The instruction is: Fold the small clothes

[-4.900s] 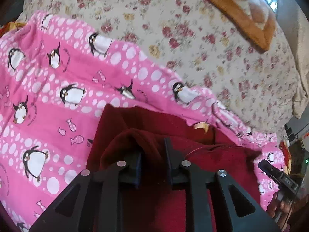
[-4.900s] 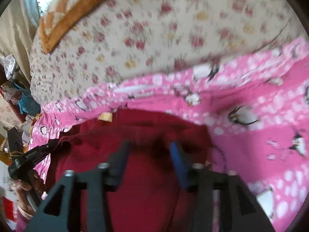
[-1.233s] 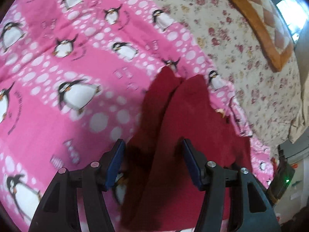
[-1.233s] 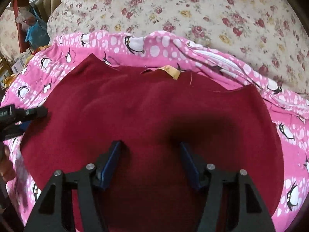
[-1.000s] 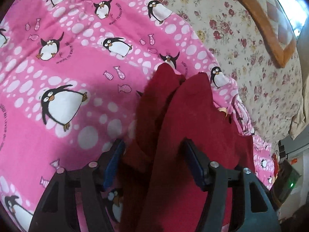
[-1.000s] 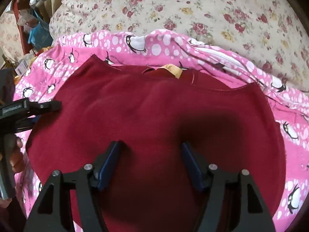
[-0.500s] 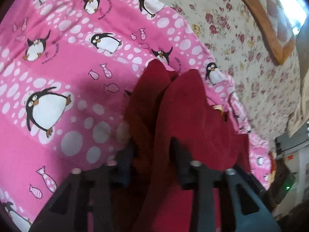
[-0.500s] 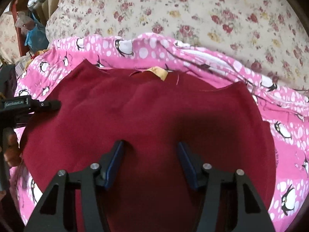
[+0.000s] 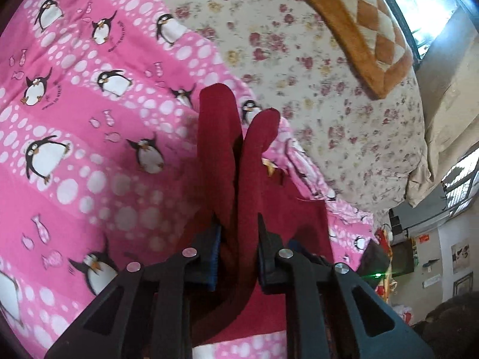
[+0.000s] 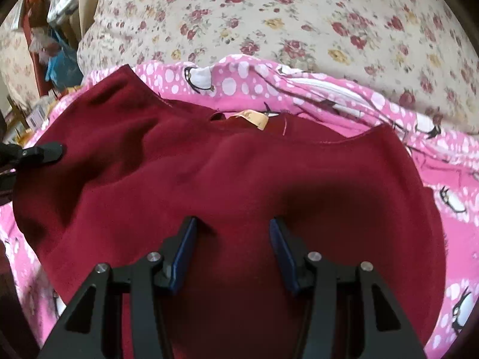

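A dark red garment (image 10: 239, 185) lies on a pink penguin blanket (image 9: 74, 149), with a tan neck label (image 10: 254, 117) at its far edge. My left gripper (image 9: 238, 239) is shut on the garment's left edge (image 9: 221, 149), which stands up in a raised double fold between the fingers. In the right wrist view the left gripper (image 10: 39, 152) shows at the garment's left side. My right gripper (image 10: 233, 236) is open, its blue pads hovering over the garment's middle, holding nothing.
A cream floral bedsheet (image 9: 299, 59) lies beyond the blanket, with an orange-and-cream quilt (image 9: 359, 15) at the far right. Cluttered shelves and bags (image 10: 51, 45) stand left of the bed. A window (image 9: 425, 6) is at the upper right.
My left gripper has closed on the garment's left edge and lifted it into a raised fold. My right gripper stays open over the garment, hardly moved.
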The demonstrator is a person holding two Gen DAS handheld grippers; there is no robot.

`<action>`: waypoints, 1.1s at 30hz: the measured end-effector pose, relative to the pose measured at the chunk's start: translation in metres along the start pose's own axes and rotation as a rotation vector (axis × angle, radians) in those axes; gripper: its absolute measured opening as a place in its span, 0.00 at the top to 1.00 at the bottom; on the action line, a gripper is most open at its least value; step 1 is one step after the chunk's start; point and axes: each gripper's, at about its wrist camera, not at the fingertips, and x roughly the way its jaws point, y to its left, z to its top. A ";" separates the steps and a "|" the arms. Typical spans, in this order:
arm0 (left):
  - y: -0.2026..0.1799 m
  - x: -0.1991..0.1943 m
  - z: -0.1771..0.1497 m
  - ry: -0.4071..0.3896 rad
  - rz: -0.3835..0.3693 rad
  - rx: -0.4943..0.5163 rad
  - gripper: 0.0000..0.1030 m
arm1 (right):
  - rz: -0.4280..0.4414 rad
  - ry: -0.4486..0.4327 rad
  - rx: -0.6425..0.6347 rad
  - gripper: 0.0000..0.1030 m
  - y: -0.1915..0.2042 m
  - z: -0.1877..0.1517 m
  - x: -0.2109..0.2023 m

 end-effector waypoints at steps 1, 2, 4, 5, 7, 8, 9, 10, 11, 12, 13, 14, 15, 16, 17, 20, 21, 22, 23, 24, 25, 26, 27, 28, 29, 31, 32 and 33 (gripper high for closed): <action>-0.007 -0.001 -0.001 -0.001 -0.004 0.003 1.00 | 0.013 -0.003 0.014 0.48 -0.003 -0.001 -0.001; -0.012 0.000 -0.001 -0.002 -0.008 0.004 1.00 | 0.028 -0.006 0.029 0.48 -0.005 0.000 0.000; -0.026 -0.002 -0.003 0.000 -0.037 -0.007 1.00 | 0.058 -0.011 0.061 0.48 -0.011 0.000 0.000; -0.029 -0.004 -0.004 0.001 -0.048 -0.010 1.00 | 0.078 -0.014 0.081 0.48 -0.015 0.000 0.001; -0.044 -0.005 -0.005 0.006 -0.072 -0.006 1.00 | 0.119 -0.021 0.125 0.48 -0.023 0.000 0.001; -0.052 -0.005 -0.006 0.009 -0.078 -0.001 1.00 | 0.133 -0.022 0.140 0.48 -0.025 -0.001 0.001; -0.061 -0.004 -0.007 0.011 -0.078 0.010 1.00 | 0.146 -0.022 0.153 0.49 -0.027 0.000 0.002; -0.069 -0.002 -0.008 0.013 -0.074 0.023 1.00 | 0.158 -0.022 0.167 0.49 -0.029 0.000 0.002; -0.076 0.001 -0.010 0.015 -0.072 0.030 1.00 | 0.167 -0.019 0.178 0.49 -0.030 0.000 0.002; -0.081 0.003 -0.011 0.020 -0.072 0.032 1.00 | 0.178 -0.015 0.193 0.49 -0.032 0.001 0.001; -0.088 0.007 -0.012 0.027 -0.071 0.033 1.00 | 0.196 -0.008 0.218 0.49 -0.035 0.002 0.000; -0.095 0.011 -0.014 0.034 -0.070 0.038 1.00 | 0.227 0.002 0.254 0.49 -0.041 0.004 -0.002; -0.102 0.016 -0.016 0.038 -0.067 0.046 1.00 | 0.257 0.009 0.289 0.49 -0.048 0.004 -0.004; -0.108 0.019 -0.017 0.042 -0.064 0.053 1.00 | 0.295 0.016 0.339 0.49 -0.056 0.005 -0.005; -0.114 0.023 -0.020 0.049 -0.064 0.059 1.00 | 0.343 0.020 0.401 0.49 -0.068 0.005 -0.006; -0.129 0.039 -0.026 0.076 -0.064 0.074 1.00 | 0.471 0.027 0.561 0.49 -0.098 0.004 -0.006; -0.134 0.045 -0.029 0.085 -0.062 0.077 1.00 | 0.510 0.030 0.606 0.49 -0.105 0.003 -0.005; -0.138 0.052 -0.032 0.098 -0.061 0.081 1.00 | 0.561 0.035 0.660 0.49 -0.115 0.002 -0.002; -0.144 0.060 -0.036 0.109 -0.059 0.088 1.00 | 0.616 0.042 0.717 0.50 -0.124 -0.001 0.000; -0.147 0.063 -0.039 0.112 -0.058 0.095 1.00 | 0.657 0.045 0.764 0.50 -0.131 -0.003 0.002; -0.151 0.070 -0.043 0.115 -0.049 0.108 1.00 | 0.701 0.046 0.817 0.50 -0.140 -0.006 0.003; -0.153 0.074 -0.046 0.119 -0.041 0.114 1.00 | 0.750 0.042 0.866 0.50 -0.149 -0.009 0.004; -0.154 0.080 -0.050 0.126 -0.033 0.119 1.00 | 0.809 0.028 0.918 0.49 -0.156 -0.013 0.006; -0.154 0.087 -0.055 0.140 -0.028 0.120 1.00 | 0.863 0.013 0.970 0.49 -0.163 -0.018 0.007; -0.153 0.091 -0.058 0.150 -0.025 0.121 1.00 | 0.911 -0.004 1.016 0.48 -0.170 -0.022 0.008; -0.153 0.102 -0.069 0.175 -0.015 0.134 1.00 | 0.987 -0.032 1.076 0.45 -0.177 -0.028 0.013; -0.153 0.107 -0.074 0.180 -0.004 0.150 1.00 | 0.999 -0.030 1.076 0.44 -0.177 -0.028 0.013; -0.154 0.109 -0.078 0.180 0.005 0.163 1.00 | 0.996 -0.023 1.061 0.42 -0.175 -0.026 0.013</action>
